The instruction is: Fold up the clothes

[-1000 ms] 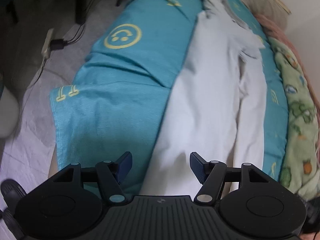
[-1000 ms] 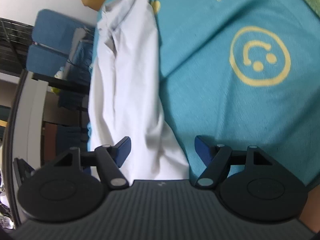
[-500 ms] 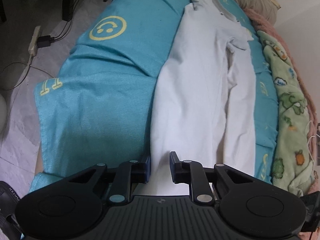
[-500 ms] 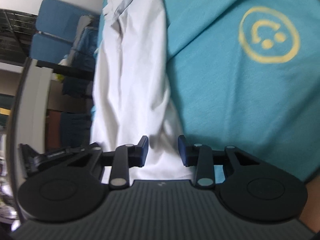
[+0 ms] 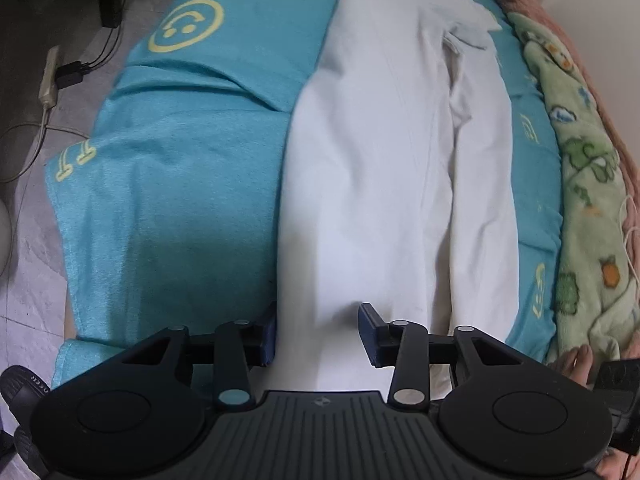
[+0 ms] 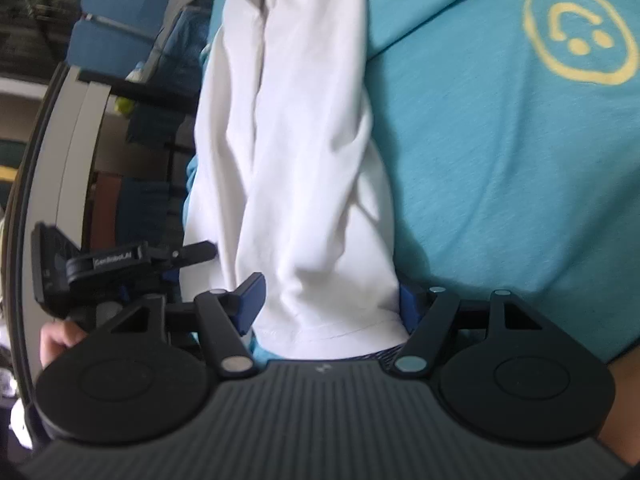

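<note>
Garment: a white shirt [image 5: 384, 168] lay folded lengthwise into a long strip on a bed, over a teal blanket [image 5: 172, 200] printed with a yellow smiley face [image 5: 186, 26]
Garment place: the strip ran from 6 o'clock up to 12 o'clock in the left wrist view, collar at the far end
Left tool [image 5: 318, 334]: jaws were opening, straddling the near hem at 6 o'clock; the pads did not press the cloth
Right tool [image 6: 328, 300]: jaws were opening wide around the hemmed end of the white strip at 6 o'clock, cloth between them, released
Bedside: a green patterned blanket [image 5: 580, 184] lay at 3 o'clock of the shirt
Floor: a power strip [image 5: 48, 80] sat at 9 o'clock of the bed
</note>
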A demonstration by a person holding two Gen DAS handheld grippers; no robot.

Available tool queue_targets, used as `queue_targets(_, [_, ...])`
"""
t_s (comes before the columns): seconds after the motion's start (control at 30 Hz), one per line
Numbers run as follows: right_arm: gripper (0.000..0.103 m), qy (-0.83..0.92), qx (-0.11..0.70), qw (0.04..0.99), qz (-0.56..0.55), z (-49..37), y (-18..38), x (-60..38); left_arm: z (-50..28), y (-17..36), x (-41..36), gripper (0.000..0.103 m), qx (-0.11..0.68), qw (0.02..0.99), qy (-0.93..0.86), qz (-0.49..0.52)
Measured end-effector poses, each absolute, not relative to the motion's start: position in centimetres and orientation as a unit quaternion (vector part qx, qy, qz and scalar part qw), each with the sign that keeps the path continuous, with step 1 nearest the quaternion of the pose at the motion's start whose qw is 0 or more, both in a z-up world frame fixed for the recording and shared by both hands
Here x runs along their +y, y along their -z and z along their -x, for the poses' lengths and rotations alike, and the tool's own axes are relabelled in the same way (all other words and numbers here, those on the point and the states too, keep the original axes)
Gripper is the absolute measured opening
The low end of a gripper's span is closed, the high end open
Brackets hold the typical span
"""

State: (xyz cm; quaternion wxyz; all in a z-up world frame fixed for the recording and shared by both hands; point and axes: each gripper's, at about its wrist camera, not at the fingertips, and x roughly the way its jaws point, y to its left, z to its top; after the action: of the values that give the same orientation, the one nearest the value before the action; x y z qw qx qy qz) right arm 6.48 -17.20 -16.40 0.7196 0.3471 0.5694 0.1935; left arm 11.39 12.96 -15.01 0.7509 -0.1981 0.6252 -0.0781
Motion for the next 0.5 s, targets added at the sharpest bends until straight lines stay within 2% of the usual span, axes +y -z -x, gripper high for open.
queue_targets(0.07, [0.069, -0.206, 0.573, 0.715, -0.343, -6.6, 16.4, -16.9, -11.3, 14.9, 12.0, 0.041, 0.637, 0.749, 0.072, 0.170])
queue_targets(0.13, [0.068, -0.213, 0.575, 0.721, -0.322, -6.6, 16.2, -16.3, -11.2, 14.5, 10.8, 0.030, 0.644, 0.750, 0.069, 0.135])
queue_targets(0.17, [0.058, -0.215, 0.576, 0.727, -0.307, -6.6, 16.0, -16.0, -11.0, 14.4, 10.1, 0.029, 0.647, 0.749, 0.074, 0.123])
queue_targets(0.2, [0.041, -0.213, 0.577, 0.733, -0.290, -6.6, 15.8, -15.8, -10.8, 14.2, 9.6, 0.027, 0.648, 0.748, 0.081, 0.116])
queue_targets(0.27, [0.015, -0.202, 0.581, 0.742, -0.267, -6.5, 15.6, -15.5, -10.2, 13.7, 8.6, 0.026, 0.643, 0.756, 0.081, 0.094])
queue_targets(0.33, [0.012, -0.205, 0.574, 0.742, -0.278, -6.3, 15.2, -15.9, -9.7, 12.9, 7.7, 0.008, 0.633, 0.767, 0.073, 0.074])
queue_targets(0.5, [0.009, -0.223, 0.524, 0.748, -0.341, -5.2, 11.9, -18.4, -7.7, 9.9, 8.4, 0.003, 0.583, 0.793, 0.082, 0.158])
